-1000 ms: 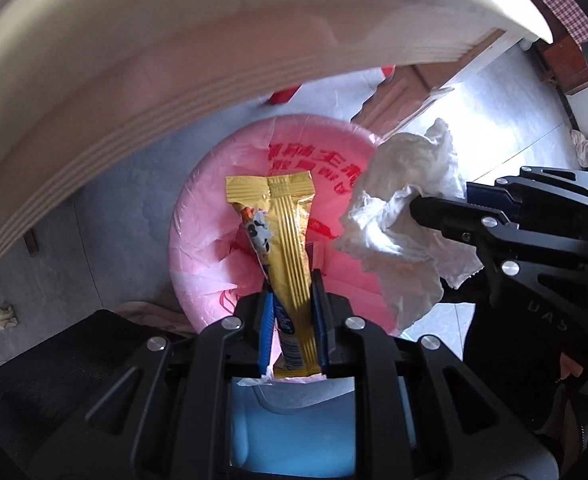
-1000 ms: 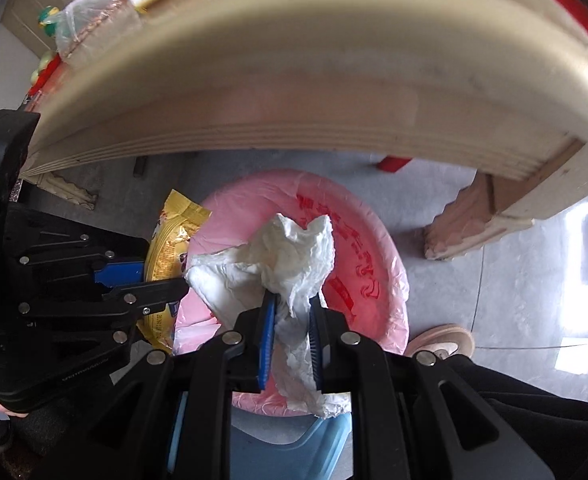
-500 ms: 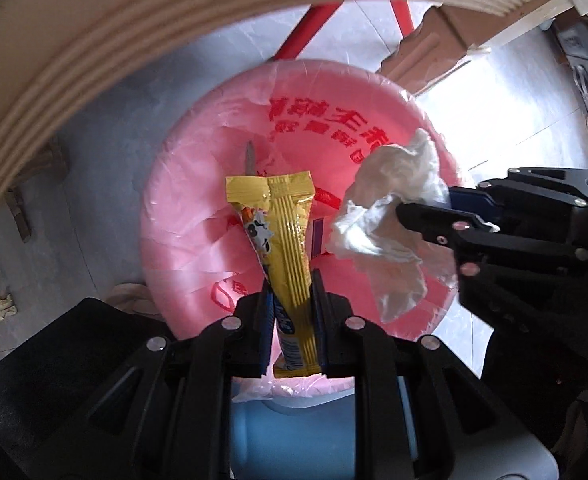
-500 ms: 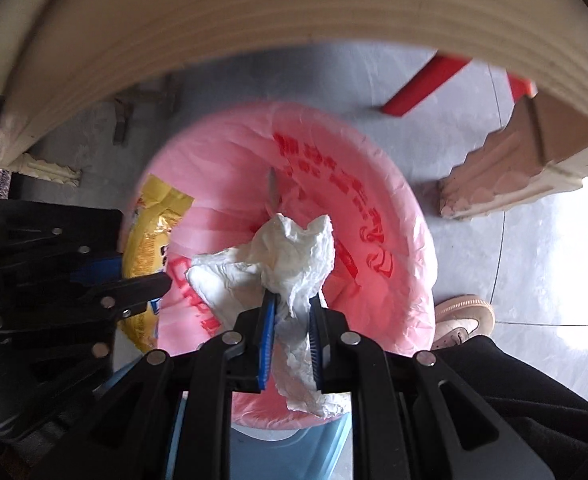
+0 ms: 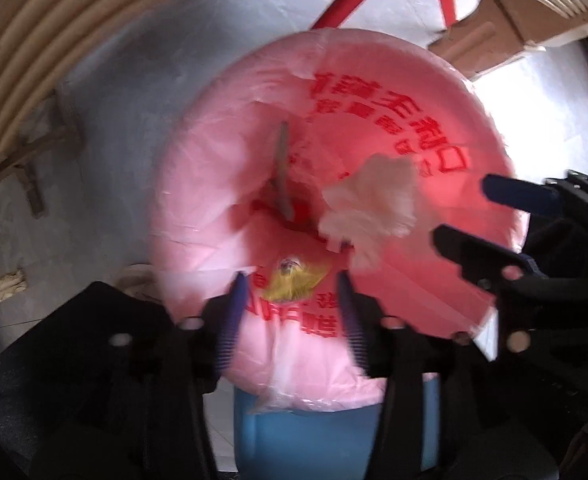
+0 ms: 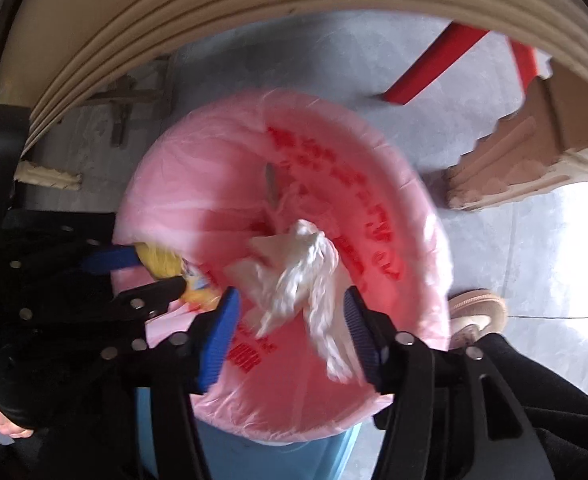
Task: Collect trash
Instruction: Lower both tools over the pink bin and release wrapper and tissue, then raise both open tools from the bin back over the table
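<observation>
A blue trash bin (image 5: 334,436) lined with a pink plastic bag (image 5: 221,184) stands on the floor below both grippers; it also shows in the right wrist view (image 6: 213,184). My left gripper (image 5: 294,292) is open above the bag; the yellow snack wrapper (image 5: 294,282) is loose between its fingers, dropping into the bag. My right gripper (image 6: 289,300) is open; the crumpled white tissue (image 6: 298,268) is loose between its fingers, falling into the bag. The tissue (image 5: 374,208) and right gripper (image 5: 470,220) show in the left wrist view, the wrapper (image 6: 169,264) and left gripper (image 6: 149,276) in the right wrist view.
A cream table edge (image 6: 253,12) arches over the bin. A red metal leg (image 6: 426,76) and a carved wooden table foot (image 6: 510,176) stand on the grey floor behind. A shoe (image 6: 478,312) is beside the bin at the right.
Both grippers have opened over the bin. The yellow wrapper and the white tissue have been let go and are dropping into the pink bag. Both grippers have moved lower.
</observation>
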`<act>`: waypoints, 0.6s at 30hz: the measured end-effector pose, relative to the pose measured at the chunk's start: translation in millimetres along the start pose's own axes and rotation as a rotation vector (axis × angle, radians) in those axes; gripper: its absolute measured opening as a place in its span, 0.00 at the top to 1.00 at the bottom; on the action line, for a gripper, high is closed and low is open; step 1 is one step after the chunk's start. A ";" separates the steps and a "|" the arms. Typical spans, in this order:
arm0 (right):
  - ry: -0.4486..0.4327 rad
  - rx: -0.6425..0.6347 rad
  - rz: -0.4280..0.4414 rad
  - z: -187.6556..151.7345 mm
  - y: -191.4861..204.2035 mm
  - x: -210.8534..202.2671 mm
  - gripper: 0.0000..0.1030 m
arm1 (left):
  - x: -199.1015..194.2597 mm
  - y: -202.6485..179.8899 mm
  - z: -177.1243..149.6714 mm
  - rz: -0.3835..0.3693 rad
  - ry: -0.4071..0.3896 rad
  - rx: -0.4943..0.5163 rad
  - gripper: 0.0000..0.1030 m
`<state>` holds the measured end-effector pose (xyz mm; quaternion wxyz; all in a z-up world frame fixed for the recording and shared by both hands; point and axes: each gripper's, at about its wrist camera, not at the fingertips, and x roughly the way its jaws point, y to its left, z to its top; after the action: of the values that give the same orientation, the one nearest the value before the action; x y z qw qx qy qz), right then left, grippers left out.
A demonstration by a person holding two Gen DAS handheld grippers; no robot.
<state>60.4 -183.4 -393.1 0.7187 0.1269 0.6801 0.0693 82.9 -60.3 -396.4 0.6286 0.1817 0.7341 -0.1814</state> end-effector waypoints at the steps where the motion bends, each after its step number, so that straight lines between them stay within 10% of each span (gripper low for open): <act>1: 0.000 0.008 0.006 0.6 -1.6 -0.2 0.45 | 0.5 3.0 -0.3 -0.017 -0.001 -0.016 0.45; 18: 0.008 0.020 0.004 1.6 -3.7 -0.6 0.43 | -3.5 8.2 -1.5 -0.047 0.005 -0.027 0.41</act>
<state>61.7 -187.3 -393.4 0.7145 0.1350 0.6834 0.0646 86.2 -52.5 -393.0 0.6247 0.1560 0.7422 -0.1857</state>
